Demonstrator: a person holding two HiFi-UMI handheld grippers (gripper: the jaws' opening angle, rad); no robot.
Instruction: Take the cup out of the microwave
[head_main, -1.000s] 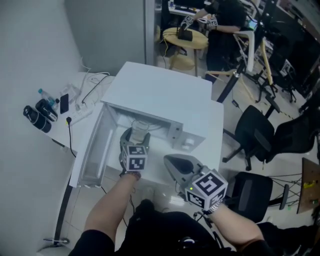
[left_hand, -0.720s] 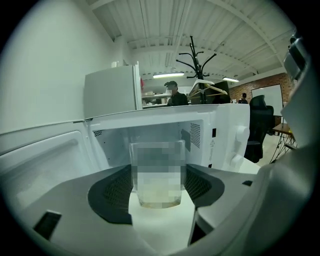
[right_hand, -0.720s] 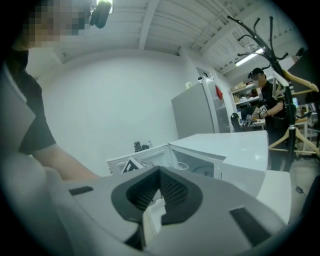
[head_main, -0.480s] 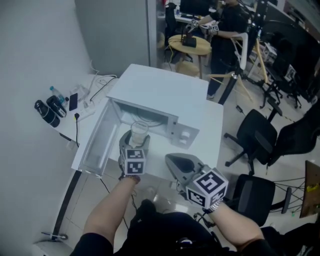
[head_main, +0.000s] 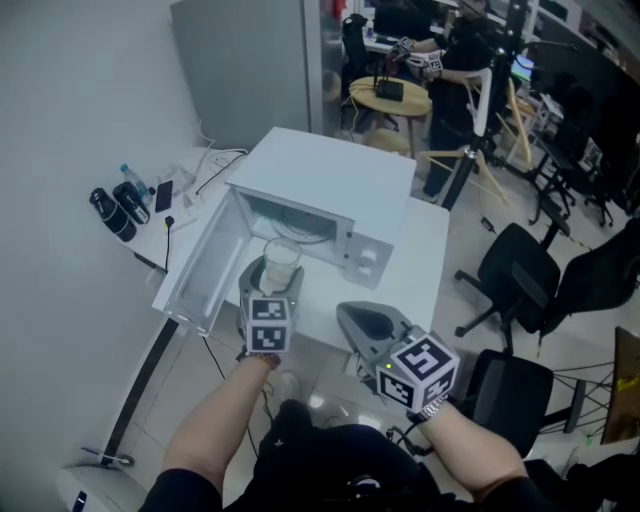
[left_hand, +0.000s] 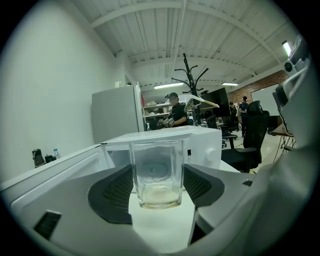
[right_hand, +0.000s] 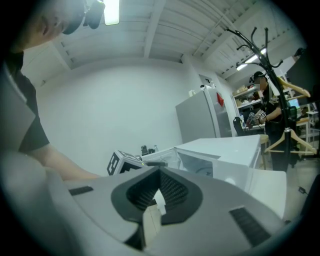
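A clear glass cup (head_main: 281, 256) stands upright between the pads of my left gripper (head_main: 277, 275), just in front of the opening of the white microwave (head_main: 330, 190). The microwave door (head_main: 205, 270) hangs open to the left. In the left gripper view the cup (left_hand: 156, 172) fills the gap of the gripper (left_hand: 156, 187), with the microwave (left_hand: 200, 145) behind it. My right gripper (head_main: 360, 318) hovers at the table's near edge, right of the cup, shut and holding nothing. Its dark pads (right_hand: 172, 192) nearly meet in the right gripper view.
The microwave sits on a white table (head_main: 425, 260). Bottles and a phone (head_main: 125, 205) lie with cables on a surface to the left. Black office chairs (head_main: 520, 275) stand to the right. A person works at a round table (head_main: 390, 95) at the back, beside a tripod (head_main: 470, 140).
My left gripper has drawn the cup back out of the microwave cavity toward me. The right gripper has hardly moved.
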